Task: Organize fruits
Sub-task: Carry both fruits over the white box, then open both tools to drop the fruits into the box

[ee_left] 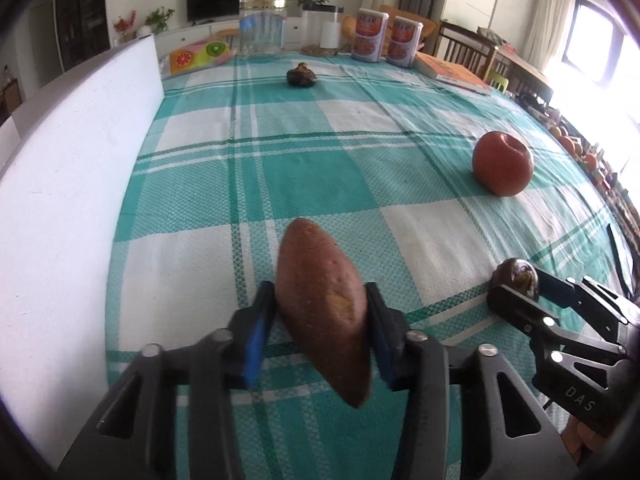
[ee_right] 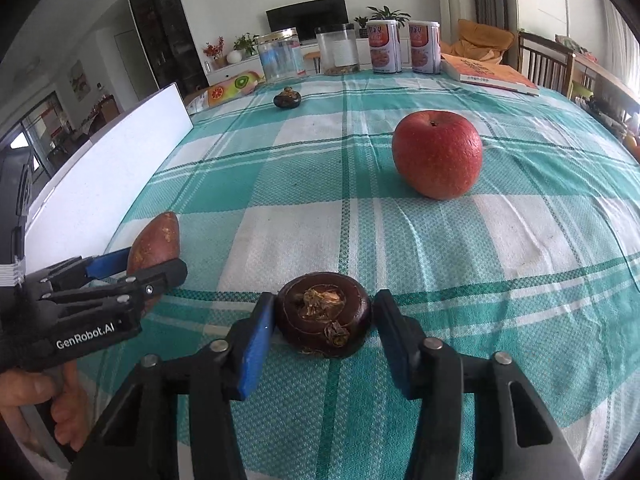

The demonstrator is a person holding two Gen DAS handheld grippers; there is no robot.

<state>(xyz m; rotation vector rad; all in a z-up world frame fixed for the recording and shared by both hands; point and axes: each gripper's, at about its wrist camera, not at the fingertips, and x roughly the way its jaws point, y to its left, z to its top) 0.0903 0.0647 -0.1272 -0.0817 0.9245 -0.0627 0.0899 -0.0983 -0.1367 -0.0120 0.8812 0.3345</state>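
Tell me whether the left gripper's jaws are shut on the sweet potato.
Shut on it. In the left wrist view both jaws of the left gripper press against the sides of the sweet potato, which sits between them.

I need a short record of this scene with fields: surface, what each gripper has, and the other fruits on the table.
surface: table with a teal and white checked cloth
left gripper: shut on the sweet potato
right gripper: shut on the dark water chestnut
free fruit: red apple, standing alone on the cloth
far item: second water chestnut, near the far edge
back row: two clear jars, two cans, a book
left side: white board
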